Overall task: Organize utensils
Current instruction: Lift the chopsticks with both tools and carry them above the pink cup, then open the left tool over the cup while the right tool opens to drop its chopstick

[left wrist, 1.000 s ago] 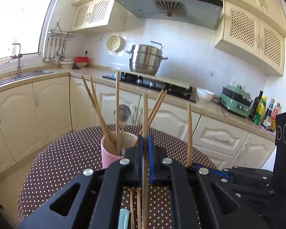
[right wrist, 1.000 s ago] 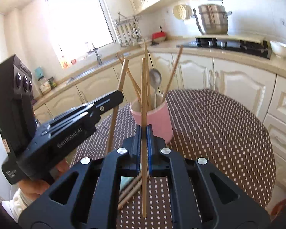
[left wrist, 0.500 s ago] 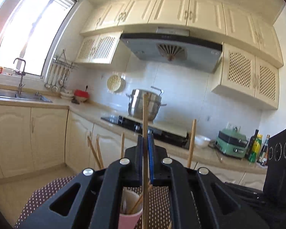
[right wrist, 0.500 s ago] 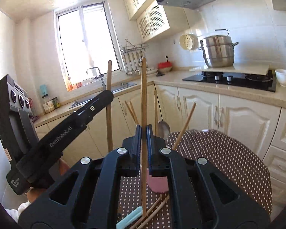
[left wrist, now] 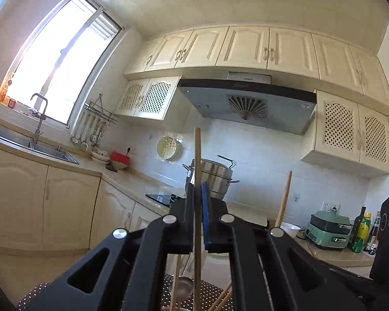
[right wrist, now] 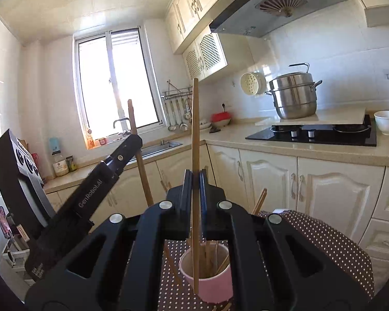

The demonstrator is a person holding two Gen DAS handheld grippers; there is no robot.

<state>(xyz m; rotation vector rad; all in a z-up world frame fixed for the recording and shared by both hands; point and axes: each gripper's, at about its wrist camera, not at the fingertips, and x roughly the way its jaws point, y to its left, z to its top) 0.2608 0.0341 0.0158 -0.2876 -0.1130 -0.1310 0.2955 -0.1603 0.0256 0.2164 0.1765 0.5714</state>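
Observation:
My left gripper (left wrist: 197, 197) is shut on a wooden chopstick (left wrist: 197, 160) held upright. It also shows in the right wrist view (right wrist: 132, 145), at left, with its chopstick (right wrist: 140, 160). My right gripper (right wrist: 195, 181) is shut on another upright wooden chopstick (right wrist: 195, 129), whose lower end hangs in front of a pink cup (right wrist: 210, 282). The cup stands on the brown dotted table (right wrist: 332, 238) and holds several chopsticks. In the left wrist view the right gripper's chopstick (left wrist: 284, 199) stands at right, and a spoon bowl (left wrist: 182, 287) and chopstick tips show at the bottom.
Kitchen cabinets and counter (right wrist: 311, 153) run behind the table, with a black hob (right wrist: 316, 132), a steel pot (right wrist: 294, 98) and a white cup (right wrist: 386, 121). A sink (left wrist: 26, 142) lies under the window. Bottles (left wrist: 360, 230) and a green appliance (left wrist: 329, 230) stand at right.
Both grippers have risen and tilted up, each keeping its chopstick. The pink cup has dropped to the bottom of the views, and more wall cabinets and ceiling show.

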